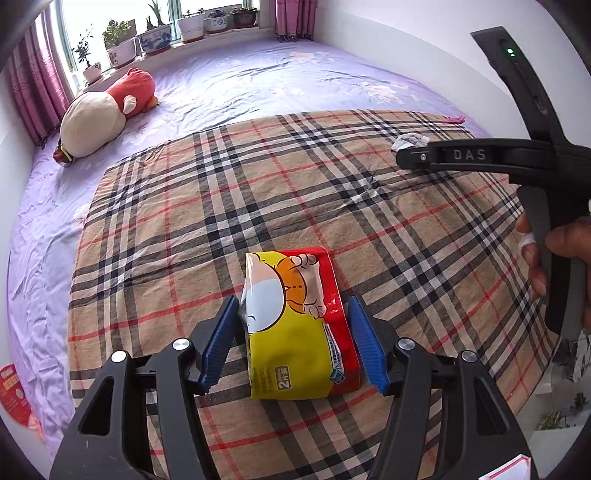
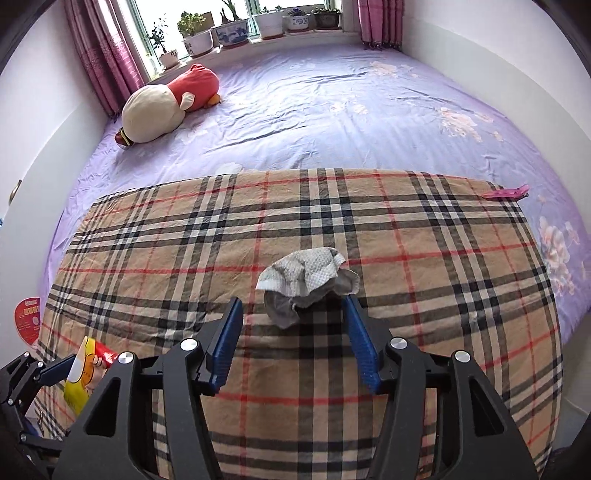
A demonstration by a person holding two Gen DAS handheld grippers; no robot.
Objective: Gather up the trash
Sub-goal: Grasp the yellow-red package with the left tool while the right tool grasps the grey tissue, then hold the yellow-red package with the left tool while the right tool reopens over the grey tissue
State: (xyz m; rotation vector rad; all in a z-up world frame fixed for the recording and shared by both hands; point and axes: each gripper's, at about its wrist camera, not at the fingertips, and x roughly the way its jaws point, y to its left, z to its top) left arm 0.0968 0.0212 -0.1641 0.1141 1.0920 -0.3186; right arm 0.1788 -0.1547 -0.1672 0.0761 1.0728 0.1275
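Note:
A yellow and red snack-style package (image 1: 295, 332) lies on the plaid cloth (image 1: 184, 221) between the blue pads of my left gripper (image 1: 293, 300). The pads flank it with thin gaps, so that gripper is open. In the right wrist view the same package (image 2: 83, 373) shows at the lower left beside the left gripper (image 2: 48, 369). A crumpled grey-white tissue (image 2: 306, 282) rests on the cloth at the fingertips of my right gripper (image 2: 292, 301), which is open around its near edge. From the left wrist view, the right gripper (image 1: 406, 158) hangs over the tissue (image 1: 410, 140), held by a hand (image 1: 554, 251).
The plaid cloth (image 2: 147, 266) covers the near half of a bed with a purple sheet (image 2: 332, 110). A red and cream plush toy (image 2: 166, 107) lies far left. A pink clip (image 2: 506, 192) sits at the cloth's far right corner. Potted plants (image 2: 229, 29) line the windowsill.

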